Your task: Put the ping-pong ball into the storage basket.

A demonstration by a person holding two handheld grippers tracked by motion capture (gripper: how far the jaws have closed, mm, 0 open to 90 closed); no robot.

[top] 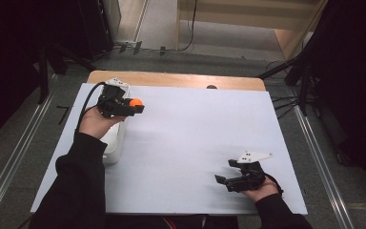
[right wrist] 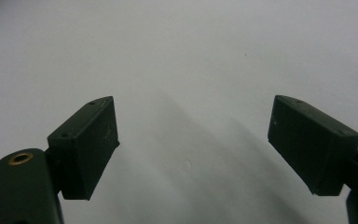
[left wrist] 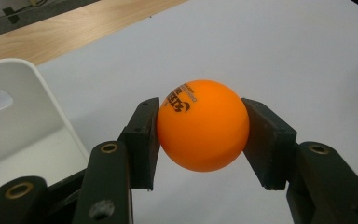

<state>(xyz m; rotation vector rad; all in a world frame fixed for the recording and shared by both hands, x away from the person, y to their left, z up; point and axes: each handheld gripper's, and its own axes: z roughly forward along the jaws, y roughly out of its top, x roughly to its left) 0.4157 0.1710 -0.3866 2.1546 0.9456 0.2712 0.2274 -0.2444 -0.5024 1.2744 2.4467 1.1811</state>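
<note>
Tray, white, lies just beside left gripper clamping orange ball.

surface: we see a wooden table under a white sheet, wood bare along the far edge | on it: we find a white bin at the left side | floor: grey around the table

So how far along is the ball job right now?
Done: the left claw is shut on the orange ping-pong ball. In hand: it holds the ball above the white mat, beside the white bin. Left: setting it down. The right claw is open, empty.
</note>
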